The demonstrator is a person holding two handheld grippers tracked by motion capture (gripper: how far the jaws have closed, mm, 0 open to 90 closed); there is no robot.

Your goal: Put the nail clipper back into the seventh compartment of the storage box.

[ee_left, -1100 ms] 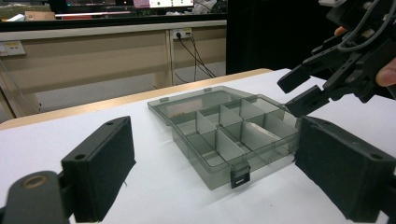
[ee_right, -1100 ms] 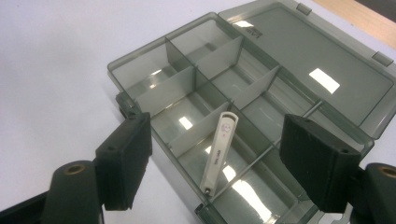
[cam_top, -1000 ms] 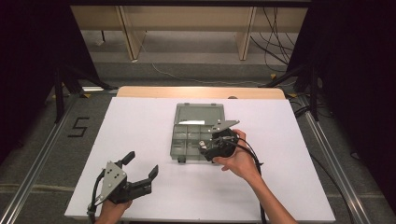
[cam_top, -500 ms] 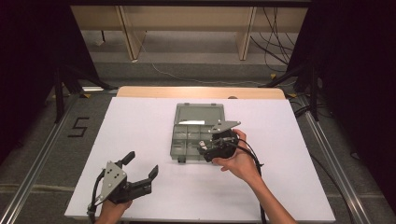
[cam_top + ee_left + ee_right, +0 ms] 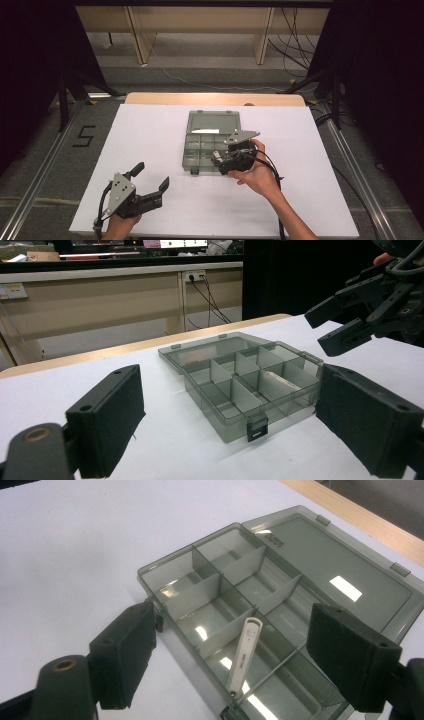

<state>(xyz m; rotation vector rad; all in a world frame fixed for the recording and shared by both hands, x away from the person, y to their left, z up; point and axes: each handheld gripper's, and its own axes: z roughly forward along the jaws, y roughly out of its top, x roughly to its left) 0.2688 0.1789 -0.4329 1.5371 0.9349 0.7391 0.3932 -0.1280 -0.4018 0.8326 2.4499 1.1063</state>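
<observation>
Low on the white table (image 5: 150, 135), left gripper (image 5: 151, 185) held by a hand, jaws spread wide, empty, aimed toward the box. At table centre, smoky grey clear plastic compartment box (image 5: 205, 150), lid laid open flat behind. In a near-right compartment, slim white metal strip (image 5: 245, 652) leaning on a divider. Over that corner, right gripper (image 5: 218, 159), jaws wide, gripping nothing. Strip's printed marks too small to read.

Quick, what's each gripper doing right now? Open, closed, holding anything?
Left gripper: open, holding nothing, apart from the box.
Right gripper: open, holding nothing, over the box.
</observation>
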